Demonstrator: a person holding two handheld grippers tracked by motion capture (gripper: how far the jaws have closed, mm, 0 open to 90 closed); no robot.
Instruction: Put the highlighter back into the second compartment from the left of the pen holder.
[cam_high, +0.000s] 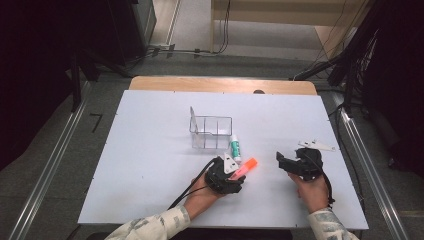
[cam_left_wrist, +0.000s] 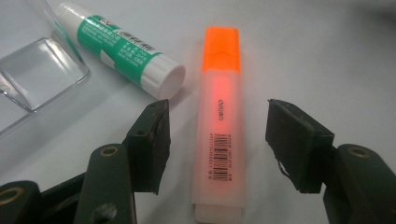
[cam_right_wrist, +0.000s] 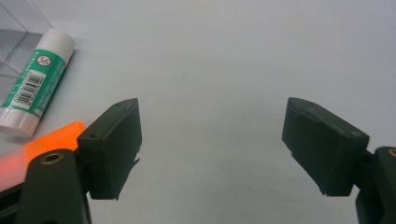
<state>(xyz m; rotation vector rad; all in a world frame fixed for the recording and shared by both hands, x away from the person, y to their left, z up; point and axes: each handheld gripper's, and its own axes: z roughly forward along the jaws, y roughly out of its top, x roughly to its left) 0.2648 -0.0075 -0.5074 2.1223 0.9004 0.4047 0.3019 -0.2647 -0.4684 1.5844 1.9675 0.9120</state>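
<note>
An orange highlighter (cam_high: 249, 164) (cam_left_wrist: 219, 130) lies flat on the white table, its cap pointing away from my left gripper (cam_high: 239, 175) (cam_left_wrist: 217, 140). That gripper is open, with one jaw on each side of the highlighter's barrel and a gap between each pad and the pen. A green-and-white glue stick (cam_high: 235, 147) (cam_left_wrist: 121, 49) (cam_right_wrist: 37, 81) lies just beyond, beside a clear plastic holder (cam_high: 211, 132) (cam_left_wrist: 32, 70). My right gripper (cam_high: 279, 159) (cam_right_wrist: 210, 144) rests open to the right with bare table between its jaws. The highlighter's orange end (cam_right_wrist: 42, 144) shows at its left.
The white tabletop (cam_high: 150, 150) stretches wide to the left and behind the holder. Its wooden back edge (cam_high: 220, 84) meets grey floor. Black stands and cables flank the table on both sides.
</note>
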